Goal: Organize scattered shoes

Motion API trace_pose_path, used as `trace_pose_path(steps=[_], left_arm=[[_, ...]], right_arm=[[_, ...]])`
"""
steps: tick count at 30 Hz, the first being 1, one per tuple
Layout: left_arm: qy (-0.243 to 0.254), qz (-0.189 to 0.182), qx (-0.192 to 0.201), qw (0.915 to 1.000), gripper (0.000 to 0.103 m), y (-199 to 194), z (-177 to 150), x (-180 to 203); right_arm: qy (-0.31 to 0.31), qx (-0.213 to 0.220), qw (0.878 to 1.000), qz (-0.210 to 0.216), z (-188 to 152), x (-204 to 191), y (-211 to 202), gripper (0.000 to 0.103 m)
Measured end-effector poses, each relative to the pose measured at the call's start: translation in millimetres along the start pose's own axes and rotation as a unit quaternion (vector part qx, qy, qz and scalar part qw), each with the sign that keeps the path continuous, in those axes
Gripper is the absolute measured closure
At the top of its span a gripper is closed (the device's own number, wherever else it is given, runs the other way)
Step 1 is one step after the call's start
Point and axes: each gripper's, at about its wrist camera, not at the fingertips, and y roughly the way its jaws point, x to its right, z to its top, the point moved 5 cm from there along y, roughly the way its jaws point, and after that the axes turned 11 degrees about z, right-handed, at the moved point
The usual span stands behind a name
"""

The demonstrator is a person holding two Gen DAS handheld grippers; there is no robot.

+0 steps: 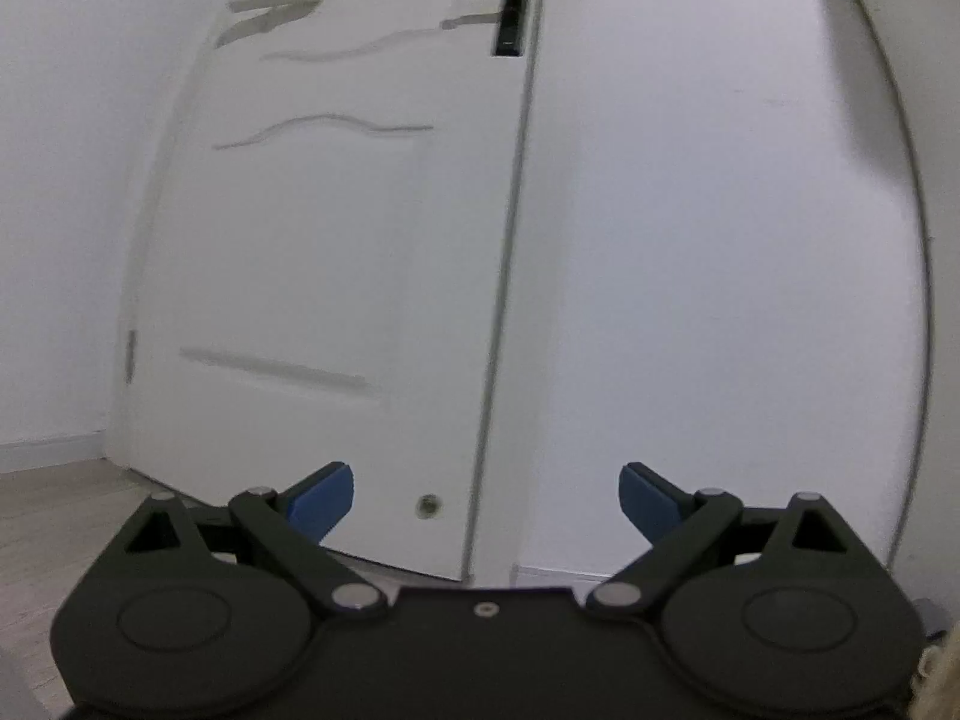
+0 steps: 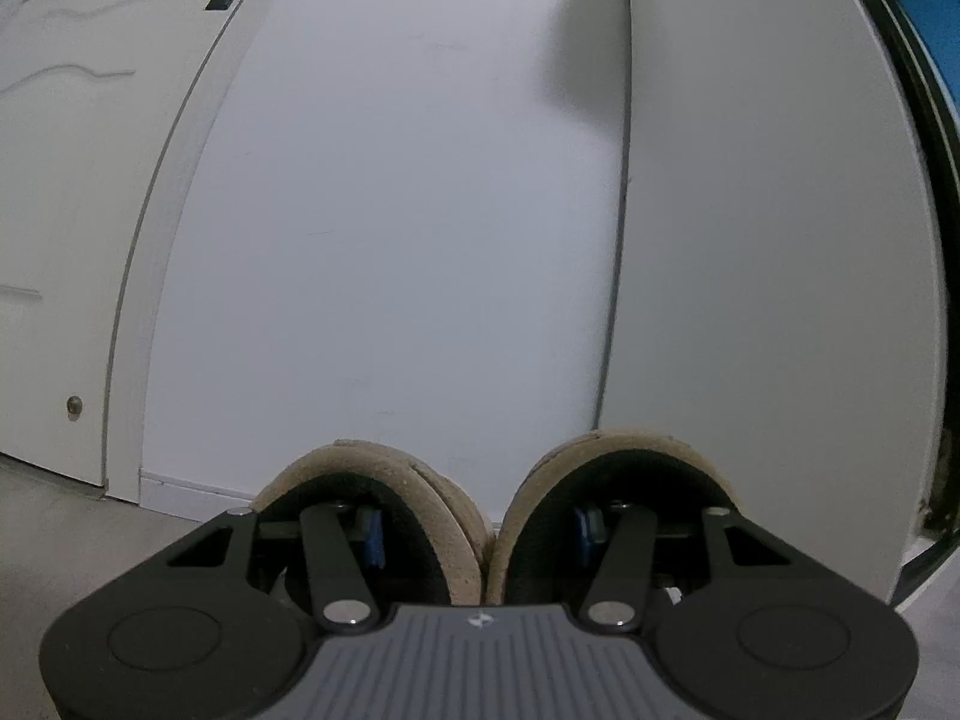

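Note:
In the right wrist view, two shoes with tan, cork-like rims and black insides are held side by side, the left shoe (image 2: pixel 432 498) touching the right shoe (image 2: pixel 630 444). My right gripper (image 2: pixel 480 537) has one blue-padded finger inside each shoe opening and is shut on their two touching inner walls. The toes are hidden below the gripper body. My left gripper (image 1: pixel 486 498) is open with nothing between its blue pads (image 1: pixel 321 501), and it points at the foot of a white door. No shoe shows in the left wrist view.
A white door (image 1: pixel 324 240) with a black handle (image 1: pixel 510 12) stands ahead on the left, with a white wall (image 2: pixel 390 240) and panel (image 2: pixel 750 300) to its right. Pale floor (image 1: pixel 48 516) lies at lower left. Something fluffy and beige (image 1: pixel 939 678) shows at the left wrist view's lower right corner.

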Motion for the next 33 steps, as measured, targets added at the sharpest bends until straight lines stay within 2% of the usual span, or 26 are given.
trace_pose_path(steps=[5, 9, 13, 18, 23, 25, 29, 31, 33], left_arm=[[0.004, -0.019, -0.020, 0.9996, 0.006, 6.1, -4.7, 14.0], [0.007, -0.023, -0.038, 0.9990, 0.006, 11.4, -11.4, 25.4], [0.011, -0.025, -0.056, 0.9981, 0.006, 29.6, -18.9, 34.7], [0.014, -0.030, -0.078, 0.9964, 0.006, 54.7, -30.6, 39.4], [0.019, -0.034, -0.094, 0.9948, 0.006, 68.4, -40.9, 41.6], [0.017, -0.031, -0.104, 0.9939, 0.006, 75.1, -45.9, 40.4], [0.014, -0.029, -0.115, 0.9929, 0.006, 86.9, -48.1, 39.7], [0.014, -0.028, -0.117, 0.9927, 0.006, 89.8, -48.6, 39.3], [0.016, -0.028, -0.114, 0.9930, 0.006, 89.6, -46.8, 39.6]], right_arm=[[0.041, -0.032, 0.999, 0.006, -2.9, 11.7, 38.7, 0.047], [0.045, -0.061, 0.997, 0.004, -10.8, 18.8, 76.5, 0.047], [0.073, -0.129, 0.989, 0.023, -25.5, 29.1, 124.9, 0.047], [0.112, -0.230, 0.966, 0.046, -52.0, 40.7, 182.5, 0.047], [0.145, -0.356, 0.920, 0.079, -83.2, 36.3, 246.2, 0.047], [0.139, -0.376, 0.911, 0.093, -98.2, 29.3, 252.0, 0.047], [0.087, -0.385, 0.906, 0.154, -94.1, 10.9, 264.2, 0.047], [0.067, -0.409, 0.892, 0.182, -92.7, 0.5, 281.1, 0.047], [0.065, -0.431, 0.881, 0.184, -94.8, 0.0, 292.0, 0.044]])
